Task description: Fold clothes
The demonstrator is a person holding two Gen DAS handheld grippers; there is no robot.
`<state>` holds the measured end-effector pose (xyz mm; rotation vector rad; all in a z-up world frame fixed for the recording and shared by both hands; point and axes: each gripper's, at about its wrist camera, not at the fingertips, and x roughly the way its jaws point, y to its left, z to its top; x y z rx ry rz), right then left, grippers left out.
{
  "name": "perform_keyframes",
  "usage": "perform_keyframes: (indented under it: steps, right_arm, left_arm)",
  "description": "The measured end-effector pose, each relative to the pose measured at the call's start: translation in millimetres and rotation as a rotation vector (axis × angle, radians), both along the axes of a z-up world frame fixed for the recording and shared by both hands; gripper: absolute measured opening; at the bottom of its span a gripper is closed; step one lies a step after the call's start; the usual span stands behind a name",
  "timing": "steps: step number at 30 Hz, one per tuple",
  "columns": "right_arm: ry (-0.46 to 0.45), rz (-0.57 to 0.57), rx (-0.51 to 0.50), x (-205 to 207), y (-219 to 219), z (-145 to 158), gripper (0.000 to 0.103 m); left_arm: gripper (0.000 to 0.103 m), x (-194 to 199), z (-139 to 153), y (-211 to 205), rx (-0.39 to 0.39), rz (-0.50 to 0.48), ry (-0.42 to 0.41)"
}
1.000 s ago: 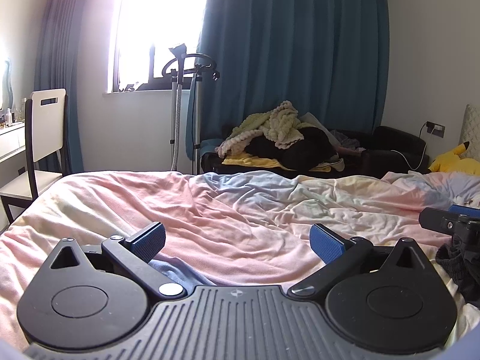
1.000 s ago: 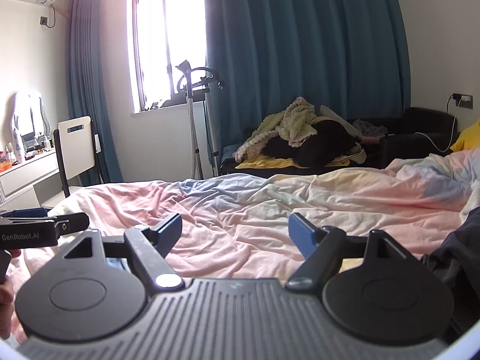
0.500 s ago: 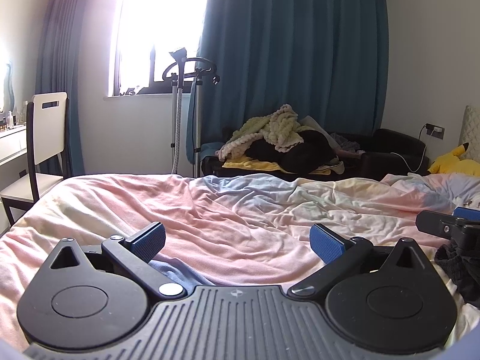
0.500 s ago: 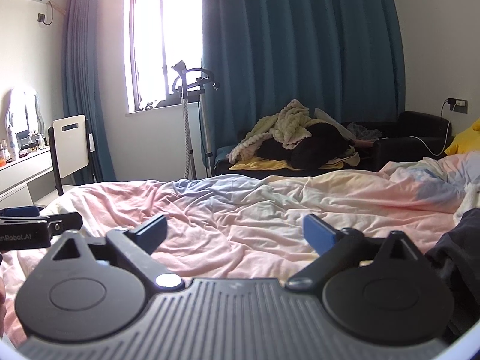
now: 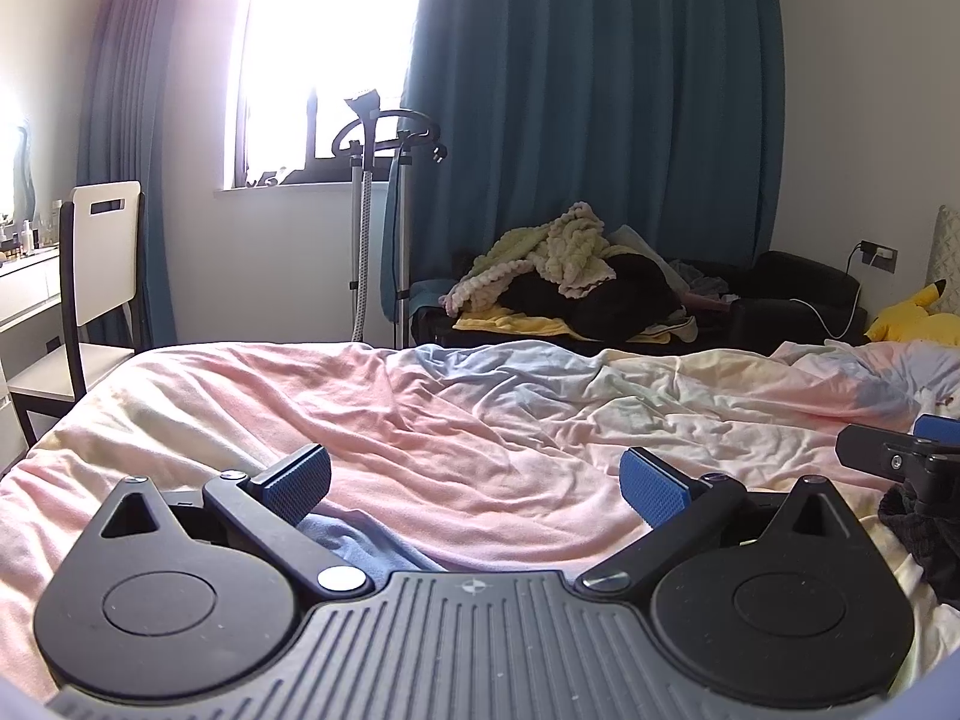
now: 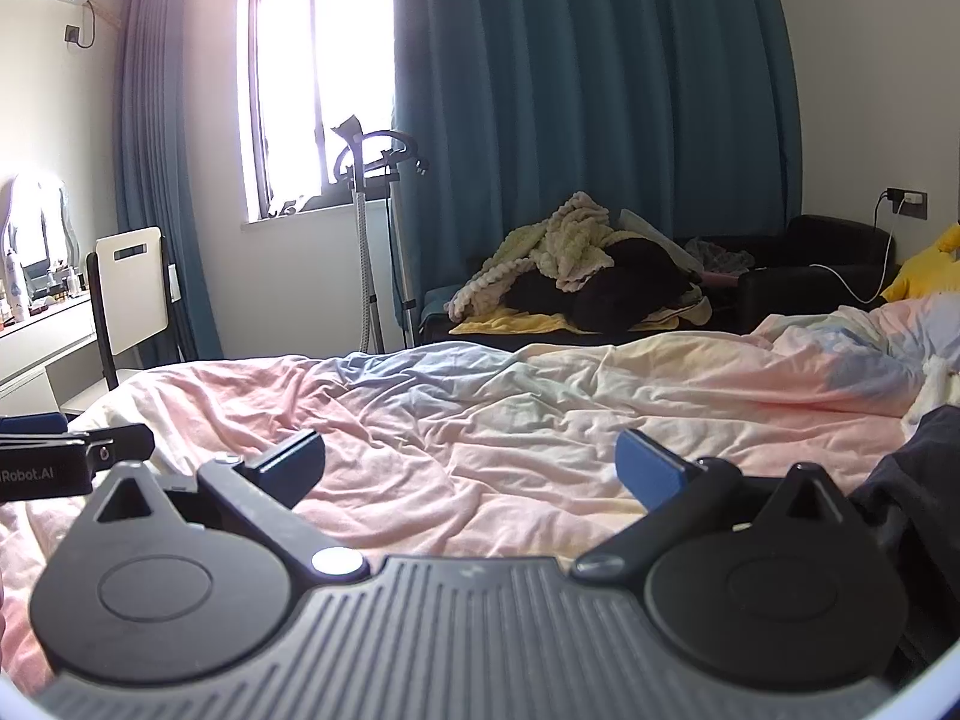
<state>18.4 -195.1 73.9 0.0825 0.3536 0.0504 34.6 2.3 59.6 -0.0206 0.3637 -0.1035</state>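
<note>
Right gripper point(image 6: 471, 462) spread to full width within the past second, nothing between the jaws; left gripper point(image 5: 474, 480) likewise wide and empty. Dark garment point(image 6: 912, 480) heaped at three o'clock on the bed point(image 6: 480, 408), untouched; folding apparently not begun.

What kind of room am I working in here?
Most likely a bedroom in a home: a bed with a rumpled pink cover fills the foreground, teal curtains hang by a bright window, and clothes are heaped on a dark sofa beyond.
</note>
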Motion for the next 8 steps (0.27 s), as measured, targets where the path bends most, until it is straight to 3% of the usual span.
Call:
perform_keyframes:
  steps: [8]
  right_arm:
    - [0.010,-0.008,-0.010,2.2,1.4,1.0,0.103]
  left_arm:
    - [0.103,-0.8,-0.2,-1.8,0.005,0.004,0.002]
